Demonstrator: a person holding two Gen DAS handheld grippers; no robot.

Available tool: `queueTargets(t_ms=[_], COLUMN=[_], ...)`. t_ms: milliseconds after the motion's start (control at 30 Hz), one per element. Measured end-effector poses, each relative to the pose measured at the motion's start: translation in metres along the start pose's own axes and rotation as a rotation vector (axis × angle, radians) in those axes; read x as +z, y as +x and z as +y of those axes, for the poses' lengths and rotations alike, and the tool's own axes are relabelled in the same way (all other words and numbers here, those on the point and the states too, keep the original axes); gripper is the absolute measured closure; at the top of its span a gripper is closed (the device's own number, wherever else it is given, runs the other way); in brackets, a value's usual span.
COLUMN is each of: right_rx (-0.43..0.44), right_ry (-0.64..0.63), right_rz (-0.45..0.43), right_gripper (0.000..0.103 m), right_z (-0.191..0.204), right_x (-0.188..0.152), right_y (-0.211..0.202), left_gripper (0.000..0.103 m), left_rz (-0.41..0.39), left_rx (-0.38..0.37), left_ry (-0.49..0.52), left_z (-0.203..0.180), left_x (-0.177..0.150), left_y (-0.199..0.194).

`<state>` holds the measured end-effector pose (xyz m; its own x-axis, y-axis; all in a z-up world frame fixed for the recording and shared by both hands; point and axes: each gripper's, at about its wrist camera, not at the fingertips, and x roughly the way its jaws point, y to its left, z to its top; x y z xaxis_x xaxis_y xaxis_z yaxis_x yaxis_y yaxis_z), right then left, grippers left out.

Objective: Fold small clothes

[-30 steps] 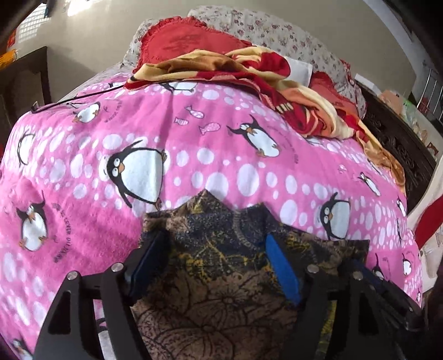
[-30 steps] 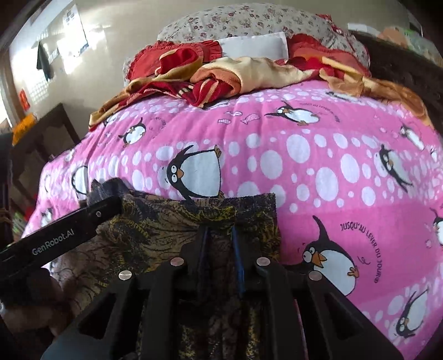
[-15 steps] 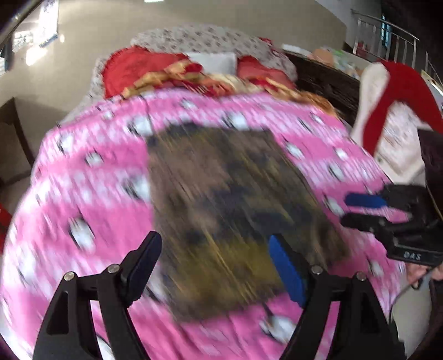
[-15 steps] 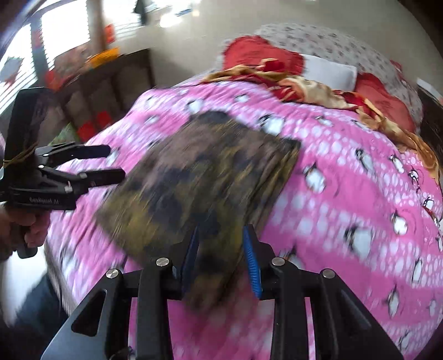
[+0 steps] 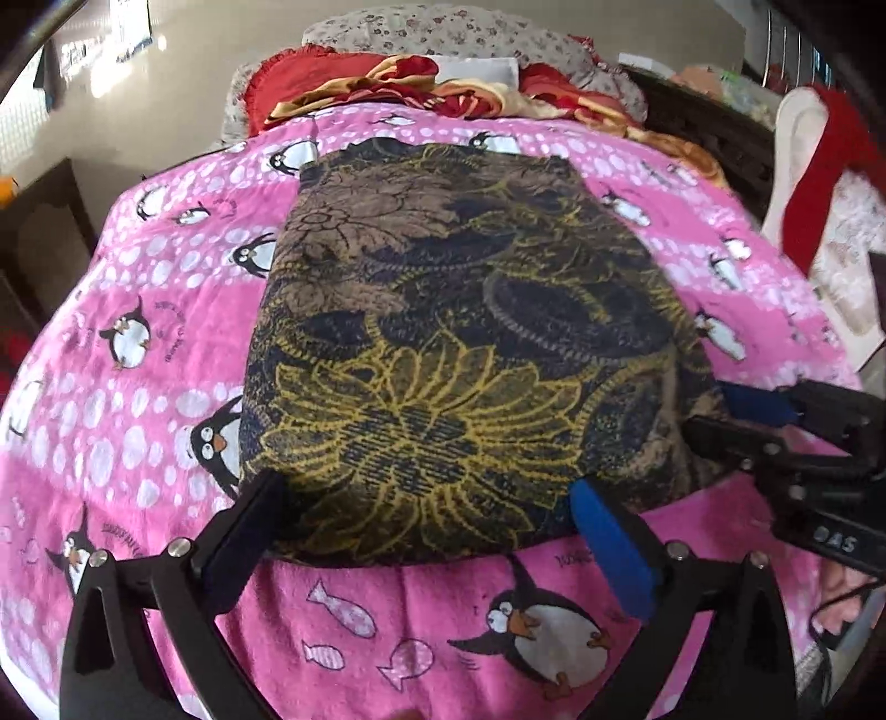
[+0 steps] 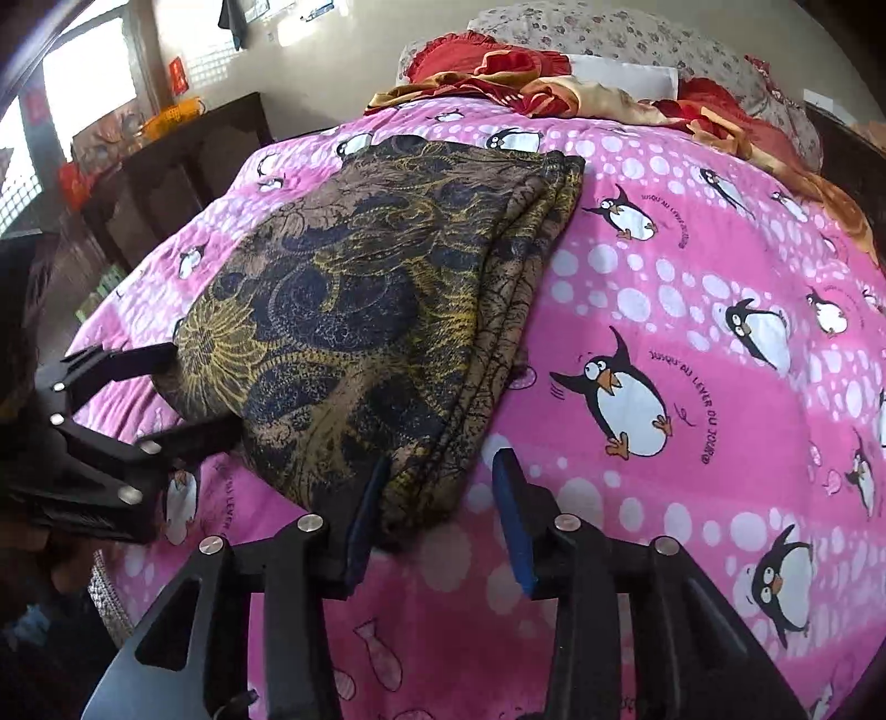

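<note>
A folded brown, black and yellow floral cloth (image 5: 459, 343) lies flat on the pink penguin blanket (image 5: 138, 332); in the right wrist view (image 6: 376, 299) its layered folded edge runs along its right side. My left gripper (image 5: 426, 493) is open, its jaws standing wide at the cloth's near edge, holding nothing. My right gripper (image 6: 437, 476) is open, with the cloth's near right corner lying between the jaws, not pinched. Each gripper shows in the other's view: the right one (image 5: 742, 415) at the cloth's right edge, the left one (image 6: 188, 387) at its left corner.
A heap of red and yellow bedding (image 5: 421, 83) and floral pillows (image 6: 609, 33) lies at the bed's far end. A dark wooden cabinet (image 6: 183, 149) stands left of the bed. A red and white garment (image 5: 819, 166) hangs at the right.
Both grippers pulled back toward the near edge of the bed. The right gripper, shut on the cloth a second ago, has opened. The cloth now lies folded flat.
</note>
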<state>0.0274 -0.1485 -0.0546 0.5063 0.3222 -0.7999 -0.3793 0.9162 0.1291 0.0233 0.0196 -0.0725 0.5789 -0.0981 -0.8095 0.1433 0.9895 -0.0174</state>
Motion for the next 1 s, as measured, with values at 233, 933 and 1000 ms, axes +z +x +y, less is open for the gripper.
queueTargets(t_ms=[233, 933, 1000], right_rx=[0.013, 0.176, 0.183], right_ry=[0.008, 0.026, 0.032], right_rz=[-0.014, -0.008, -0.006], right_gripper=[0.061, 0.025, 0.025], right_z=[-0.0018, -0.005, -0.0061], right_x=[-0.0029, -0.0006, -0.0011], right_y=[-0.0022, 0.0012, 0.0019], left_gripper=[0.0, 0.0, 0.0], left_rz=[-0.02, 0.075, 0.08], left_rx=[0.031, 0.052, 0.05], left_ry=[-0.04, -0.11, -0.111], left_z=[-0.0009, 0.001, 0.0014], left_x=[-0.0023, 0.0033, 0.0037], left_y=[-0.0017, 0.0037, 0.0044])
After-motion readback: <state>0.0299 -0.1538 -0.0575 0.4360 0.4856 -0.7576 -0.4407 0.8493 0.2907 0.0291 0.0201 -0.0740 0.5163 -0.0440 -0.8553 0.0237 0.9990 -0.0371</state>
